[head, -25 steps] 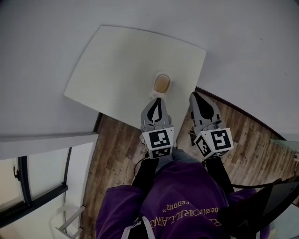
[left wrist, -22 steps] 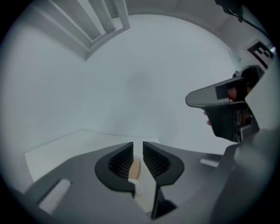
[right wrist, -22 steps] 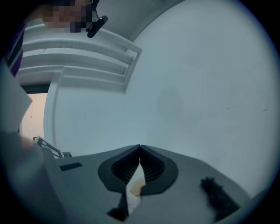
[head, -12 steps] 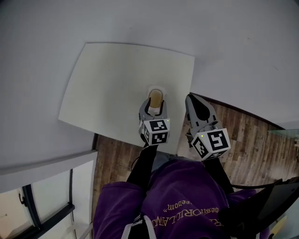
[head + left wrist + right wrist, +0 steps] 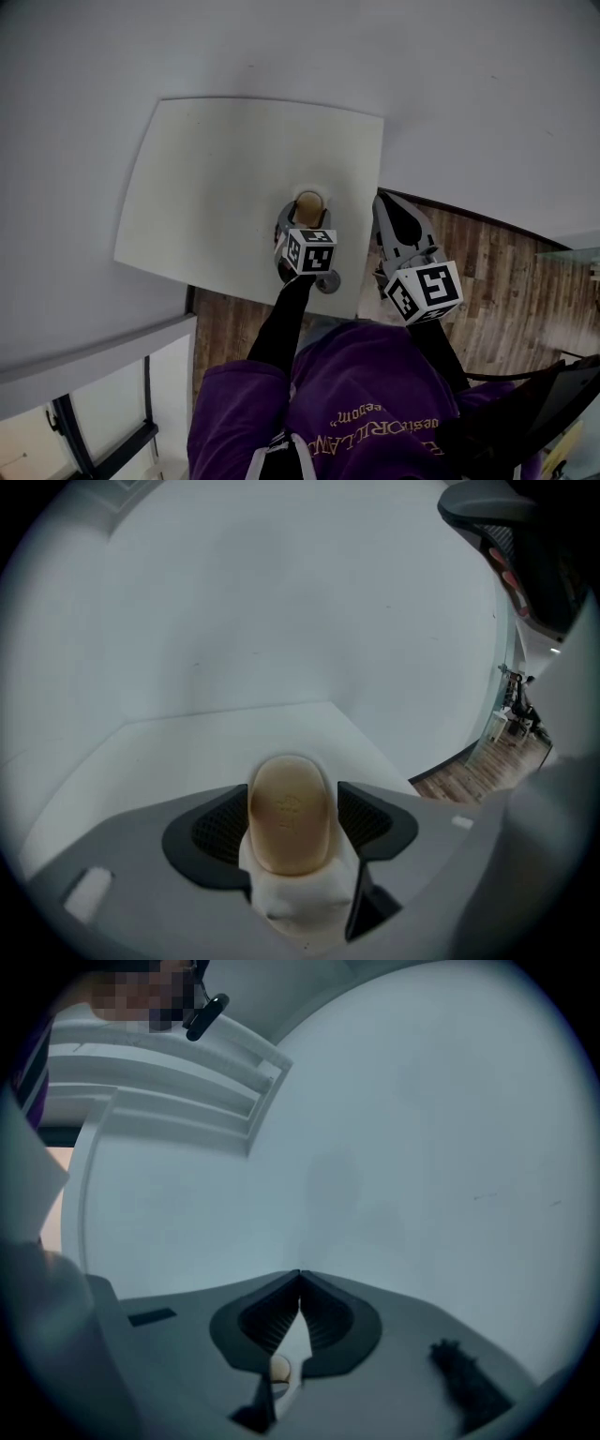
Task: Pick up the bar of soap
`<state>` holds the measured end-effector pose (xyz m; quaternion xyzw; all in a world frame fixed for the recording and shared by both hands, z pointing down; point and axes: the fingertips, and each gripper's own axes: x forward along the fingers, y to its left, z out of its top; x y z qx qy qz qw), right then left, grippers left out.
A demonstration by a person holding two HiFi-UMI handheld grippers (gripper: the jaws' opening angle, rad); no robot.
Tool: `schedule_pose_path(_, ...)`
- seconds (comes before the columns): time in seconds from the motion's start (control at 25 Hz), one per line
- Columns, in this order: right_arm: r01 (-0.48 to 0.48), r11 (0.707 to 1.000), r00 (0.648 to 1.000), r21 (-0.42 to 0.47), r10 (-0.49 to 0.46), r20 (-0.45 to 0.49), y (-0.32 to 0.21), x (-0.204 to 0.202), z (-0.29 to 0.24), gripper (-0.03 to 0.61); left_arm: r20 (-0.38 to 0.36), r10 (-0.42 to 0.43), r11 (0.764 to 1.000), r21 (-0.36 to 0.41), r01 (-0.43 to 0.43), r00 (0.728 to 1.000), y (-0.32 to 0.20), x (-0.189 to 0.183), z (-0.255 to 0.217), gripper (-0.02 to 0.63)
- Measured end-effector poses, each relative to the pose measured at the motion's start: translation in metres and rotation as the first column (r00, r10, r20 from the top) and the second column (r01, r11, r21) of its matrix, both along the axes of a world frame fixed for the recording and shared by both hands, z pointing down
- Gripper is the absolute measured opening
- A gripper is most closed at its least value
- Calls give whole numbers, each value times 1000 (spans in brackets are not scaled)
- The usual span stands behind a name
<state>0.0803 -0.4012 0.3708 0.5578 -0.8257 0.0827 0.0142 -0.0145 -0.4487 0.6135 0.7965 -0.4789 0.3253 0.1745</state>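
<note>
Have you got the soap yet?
Not yet. Done: the left tongs have just been opening and sit around the soap on the table. In hand: the soap is between the jaws, which look not yet closed on it. Left: squeeze and lift. The right tongs are shut, holding nothing.

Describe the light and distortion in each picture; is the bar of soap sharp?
Head view: dim, even light, no glare; the white table has edges bowed by the wide lens. Left gripper view: round fisheye frame with black corners; the bar of soap is sharp. Right gripper view: the same black corners, soft greyish light.
</note>
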Motion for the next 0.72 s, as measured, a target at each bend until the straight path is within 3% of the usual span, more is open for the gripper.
schedule_pose_path(0.6, -21, 1000, 1000, -8, 21, -17, -6, 2, 3, 8, -56, 11, 1000, -16, -12, 998, -2, 0, 6, 290)
schedule_pose_path(0.72, -24, 1000, 1000, -7, 24, -19, -5, 3, 3, 8, -57, 9, 1000, 10, -9, 998, -1, 1, 6, 293)
